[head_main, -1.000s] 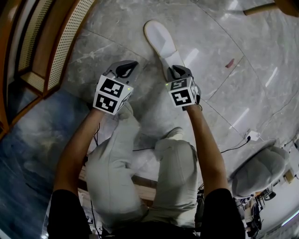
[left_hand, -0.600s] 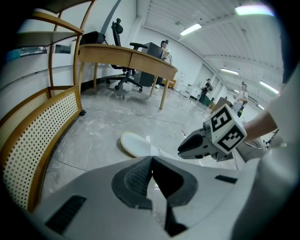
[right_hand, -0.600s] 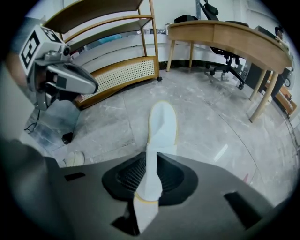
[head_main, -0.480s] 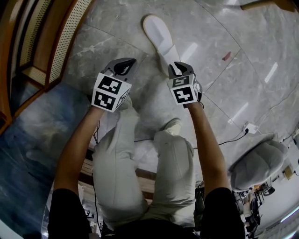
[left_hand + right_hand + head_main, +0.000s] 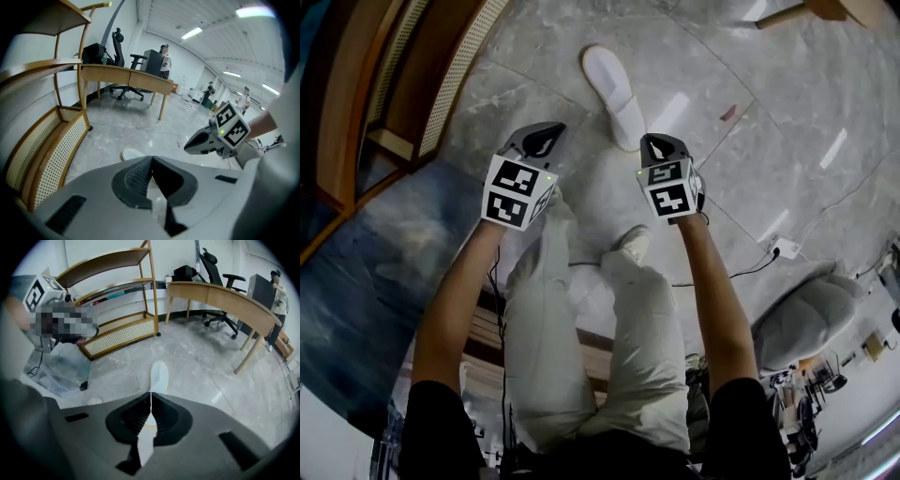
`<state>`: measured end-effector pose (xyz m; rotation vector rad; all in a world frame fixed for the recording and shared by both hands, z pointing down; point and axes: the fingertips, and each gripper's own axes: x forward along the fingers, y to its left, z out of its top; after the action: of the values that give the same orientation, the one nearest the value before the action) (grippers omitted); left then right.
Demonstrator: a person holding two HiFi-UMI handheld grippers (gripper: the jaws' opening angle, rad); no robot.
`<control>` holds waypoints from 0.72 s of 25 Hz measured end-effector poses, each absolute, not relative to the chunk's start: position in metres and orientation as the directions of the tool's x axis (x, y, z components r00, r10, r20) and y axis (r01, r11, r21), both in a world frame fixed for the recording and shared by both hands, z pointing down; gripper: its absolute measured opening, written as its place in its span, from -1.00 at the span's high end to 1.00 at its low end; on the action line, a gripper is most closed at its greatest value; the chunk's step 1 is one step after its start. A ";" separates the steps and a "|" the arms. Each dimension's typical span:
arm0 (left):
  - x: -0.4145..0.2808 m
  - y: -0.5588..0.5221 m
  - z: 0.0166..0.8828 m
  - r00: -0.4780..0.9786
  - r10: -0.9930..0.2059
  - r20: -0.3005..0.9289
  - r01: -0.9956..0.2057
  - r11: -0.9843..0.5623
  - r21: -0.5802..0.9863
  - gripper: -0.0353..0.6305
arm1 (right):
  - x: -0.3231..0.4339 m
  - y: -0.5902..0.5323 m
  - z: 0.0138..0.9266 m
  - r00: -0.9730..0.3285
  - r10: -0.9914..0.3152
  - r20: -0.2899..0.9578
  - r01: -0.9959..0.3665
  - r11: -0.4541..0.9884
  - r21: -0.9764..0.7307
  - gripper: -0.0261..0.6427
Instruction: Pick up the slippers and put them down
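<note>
Slipper [image 5: 611, 86] on the floor [image 5: 722, 66] looks light and floppy, best pinched at the upper's rim; left gripper [image 5: 546, 139] closed, empty, right gripper [image 5: 656, 145] just snapped shut on nothing.

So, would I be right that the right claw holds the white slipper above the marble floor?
Not quite: the right claw has just been closing on nothing; the white slipper lies on the marble floor, as the right gripper view shows.
</note>
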<state>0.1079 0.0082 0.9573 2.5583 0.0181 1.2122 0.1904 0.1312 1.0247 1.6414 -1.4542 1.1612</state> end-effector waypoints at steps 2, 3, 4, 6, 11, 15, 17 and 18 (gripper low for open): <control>0.108 0.009 0.934 0.648 0.137 0.749 -0.123 -0.952 0.281 0.88 | 0.192 0.130 0.999 0.002 -0.416 0.909 -0.981 -0.175 -0.079 0.92; 0.108 0.011 0.922 0.650 0.137 0.747 -0.123 -0.952 0.281 0.88 | 0.192 0.131 0.986 0.003 -0.416 0.909 -0.982 -0.171 -0.075 0.92; 0.107 0.013 0.911 0.652 0.138 0.746 -0.121 -0.952 0.282 0.88 | 0.191 0.132 0.973 0.004 -0.414 0.910 -0.983 -0.166 -0.072 0.92; 0.105 0.017 0.889 0.652 0.142 0.745 -0.115 -0.952 0.283 0.88 | 0.190 0.134 0.949 0.005 -0.416 0.910 -0.985 -0.160 -0.068 0.92; 0.098 0.025 0.838 0.655 0.145 0.742 -0.110 -0.953 0.284 0.88 | 0.187 0.131 0.886 0.014 -0.440 0.898 -0.986 -0.153 -0.059 0.92; 0.091 0.033 0.795 0.665 0.129 0.736 -0.135 -0.948 0.288 0.88 | 0.182 0.135 0.835 0.031 -0.463 0.886 -0.980 -0.188 -0.064 0.93; 0.077 0.037 0.778 0.680 0.112 0.725 -0.155 -0.944 0.291 0.88 | 0.168 0.141 0.815 0.047 -0.467 0.883 -0.977 -0.207 -0.057 0.93; 0.072 0.036 0.770 0.693 0.095 0.715 -0.170 -0.942 0.289 0.88 | 0.164 0.142 0.805 0.058 -0.471 0.880 -0.977 -0.210 -0.048 0.93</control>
<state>0.0719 0.0365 0.7698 2.5711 -0.0588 1.1128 0.1642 0.1416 0.8052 1.7454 -1.4515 1.0904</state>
